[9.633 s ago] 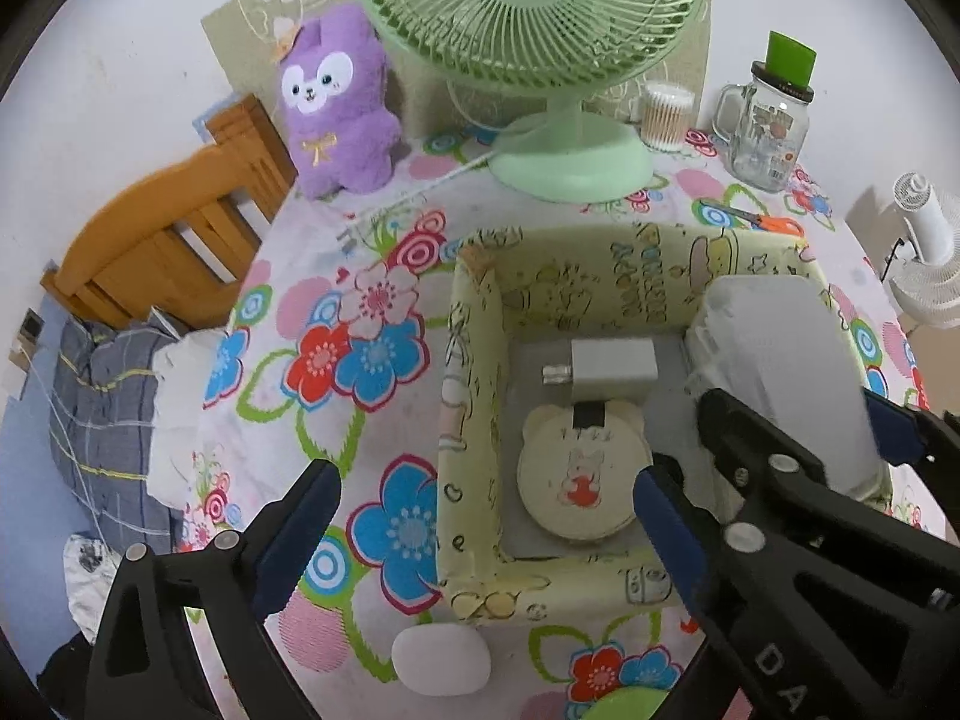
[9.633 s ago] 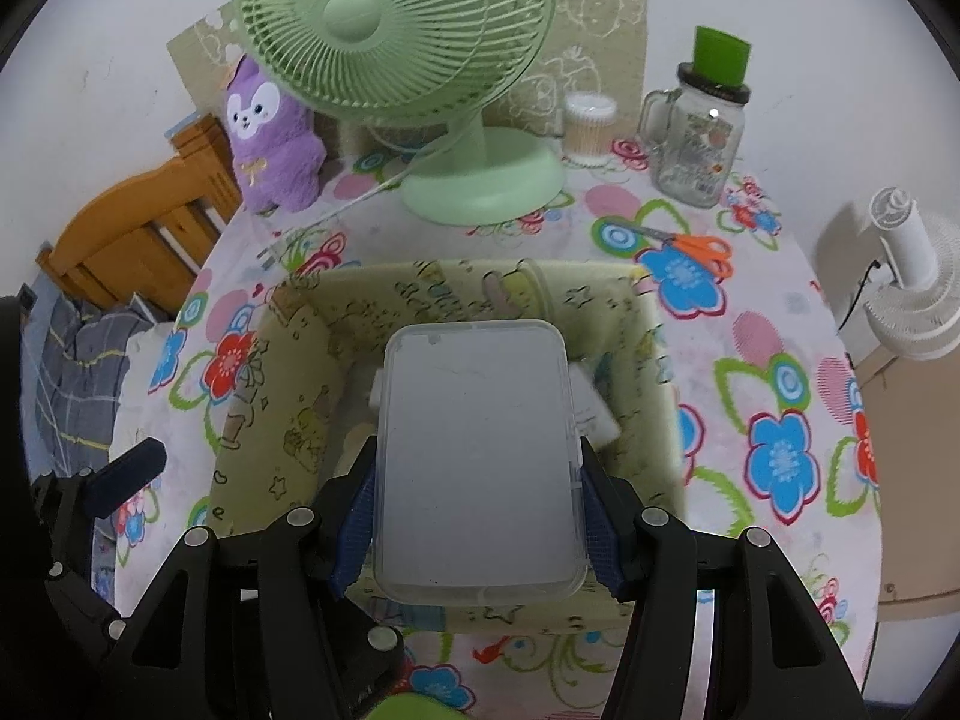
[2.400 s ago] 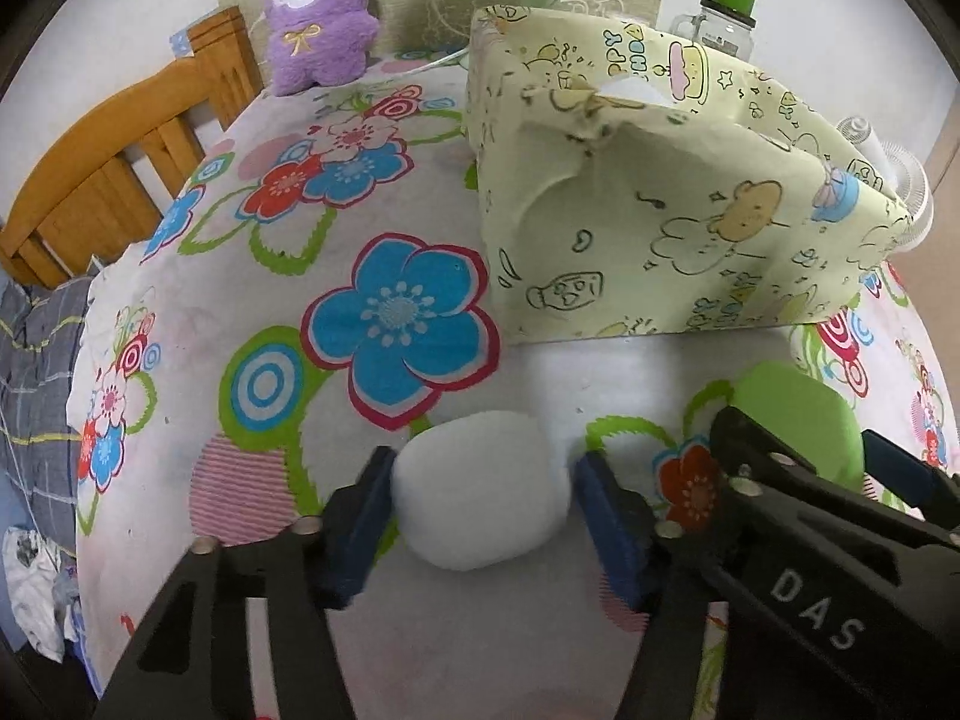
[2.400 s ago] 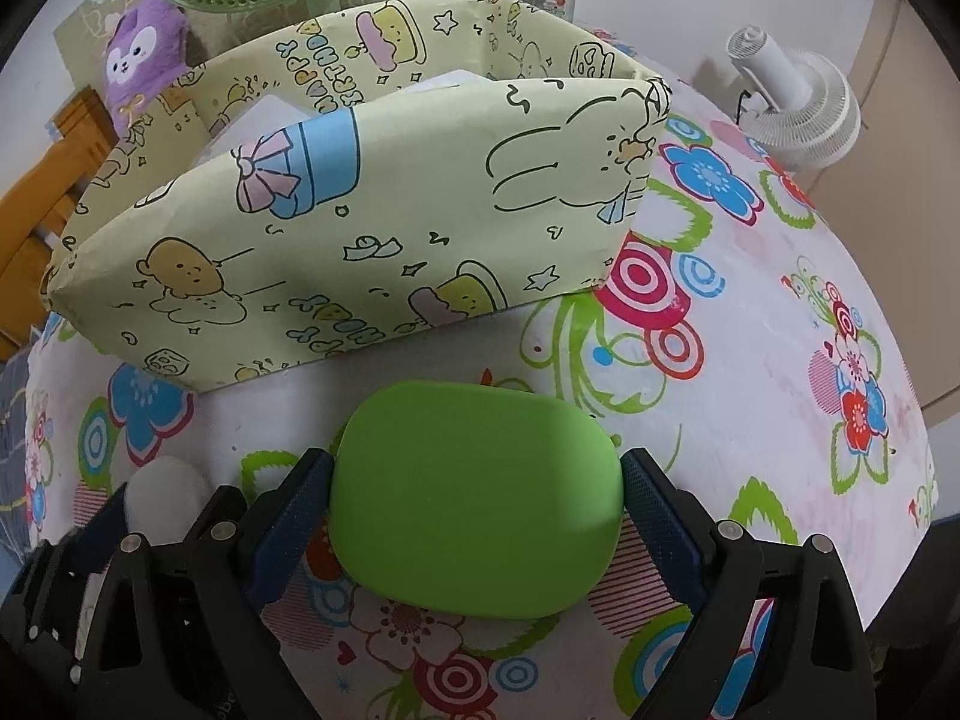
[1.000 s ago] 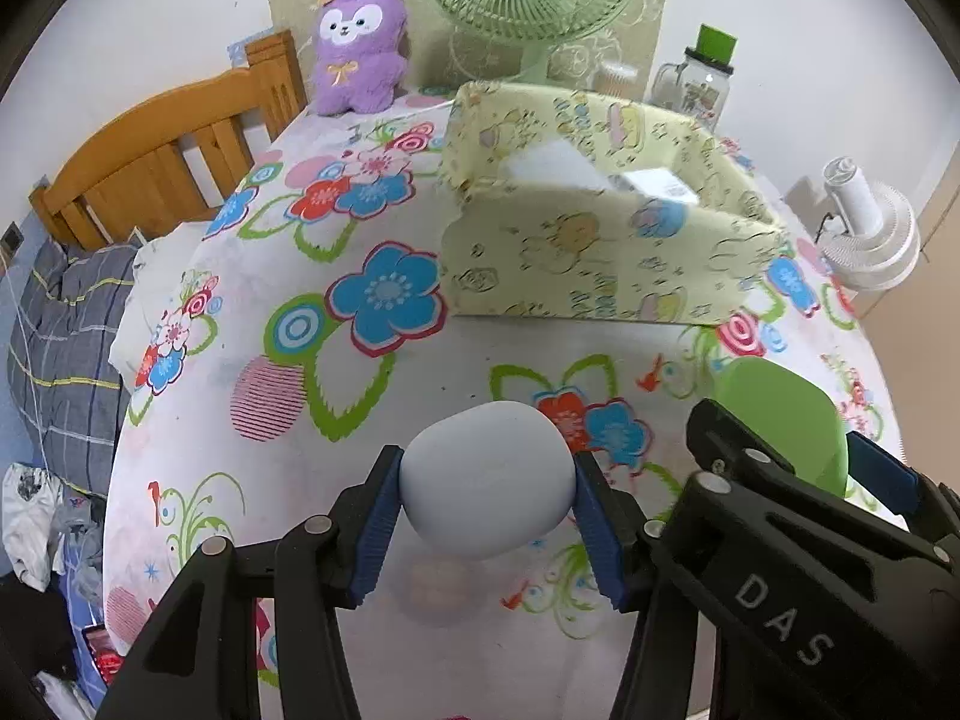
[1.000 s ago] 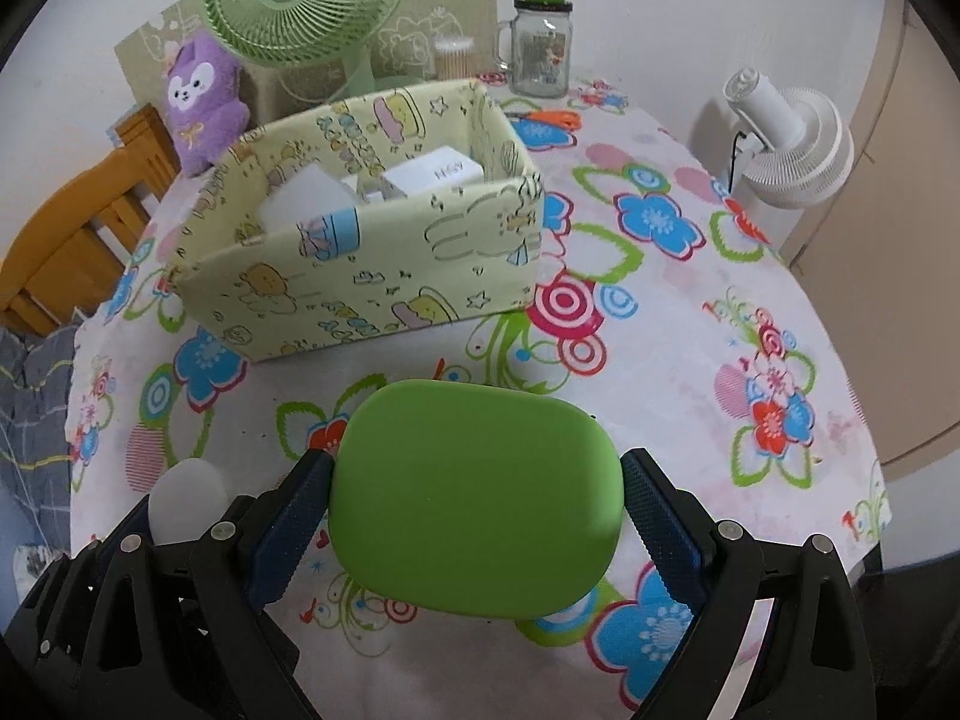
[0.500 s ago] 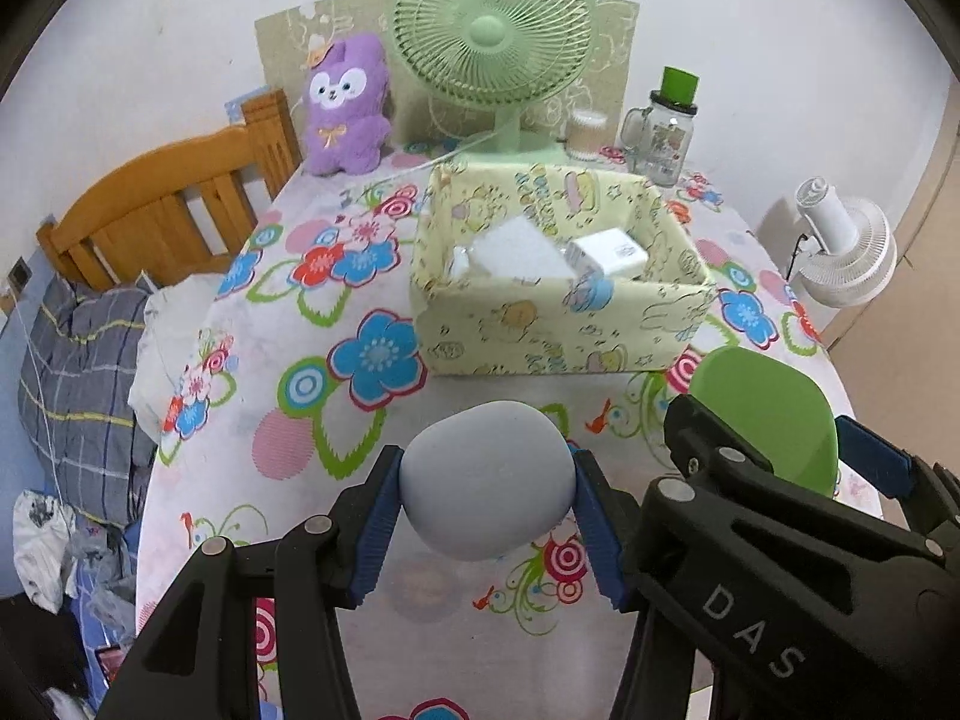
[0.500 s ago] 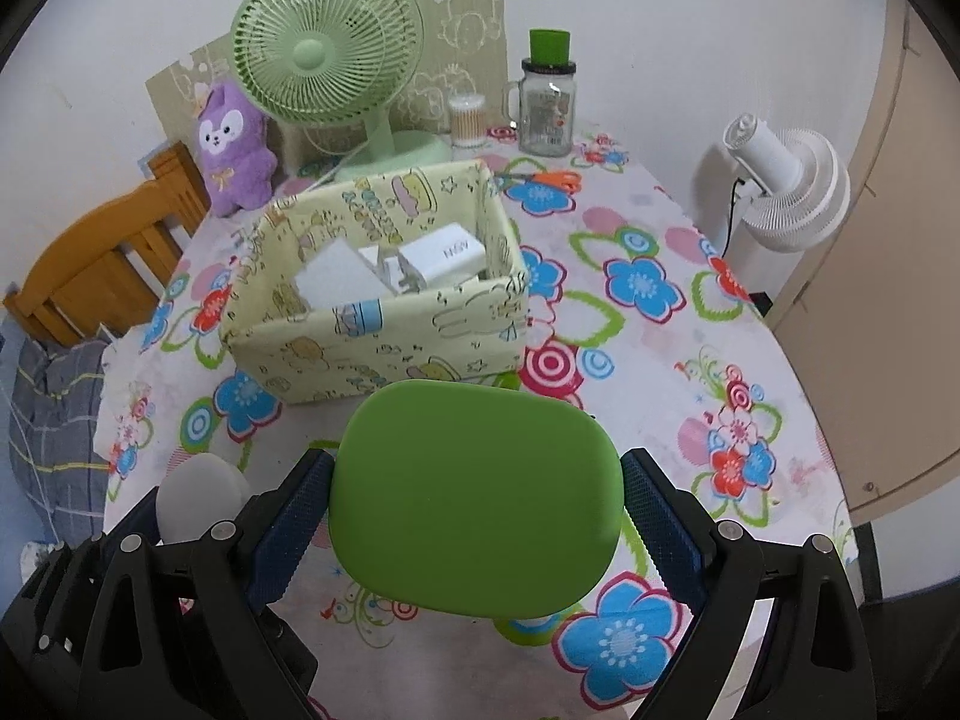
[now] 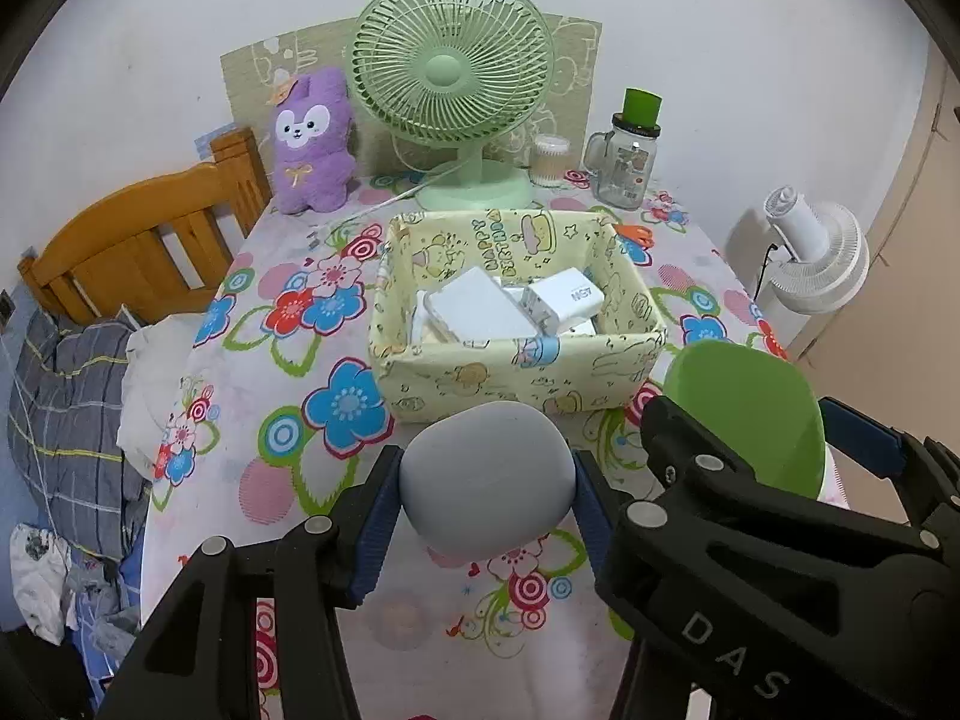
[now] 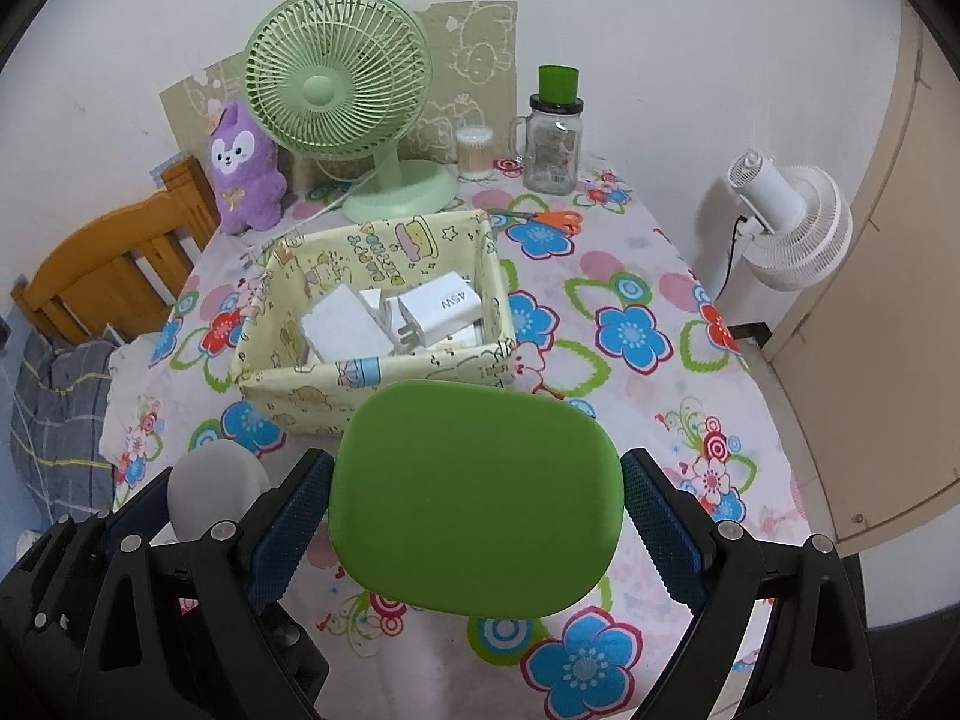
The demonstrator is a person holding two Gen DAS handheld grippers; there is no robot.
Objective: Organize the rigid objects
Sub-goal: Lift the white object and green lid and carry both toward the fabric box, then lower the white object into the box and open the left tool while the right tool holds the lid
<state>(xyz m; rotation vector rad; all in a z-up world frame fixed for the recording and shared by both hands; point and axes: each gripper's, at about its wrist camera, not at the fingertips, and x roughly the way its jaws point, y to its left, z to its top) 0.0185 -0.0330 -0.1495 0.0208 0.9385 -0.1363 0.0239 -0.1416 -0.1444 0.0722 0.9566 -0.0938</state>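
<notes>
My left gripper [image 9: 486, 480] is shut on a rounded white case [image 9: 485, 477] and holds it high above the flowered table. My right gripper [image 10: 477, 501] is shut on a flat green rounded case [image 10: 474, 495], also held high; it shows at the right of the left wrist view [image 9: 744, 414]. The white case shows at lower left of the right wrist view [image 10: 213, 489]. Ahead of both stands the yellow cartoon-print fabric box [image 9: 420, 366] [image 10: 420, 372] holding white chargers [image 9: 564, 300] [image 10: 438, 303] and a white flat case [image 9: 480, 312].
At the table's back stand a green desk fan [image 9: 450, 78], a purple plush [image 9: 312, 144], a cotton-swab tub [image 9: 549, 159] and a glass jar with green lid [image 9: 624, 168]. Orange scissors [image 10: 549, 219] lie behind the box. A wooden headboard [image 9: 132, 240] is left, a white floor fan [image 10: 786, 228] right.
Both grippers closed on their cases and lifted them off the table. Over the last second they rose further and drew back, so the box now looks smaller and its inside shows.
</notes>
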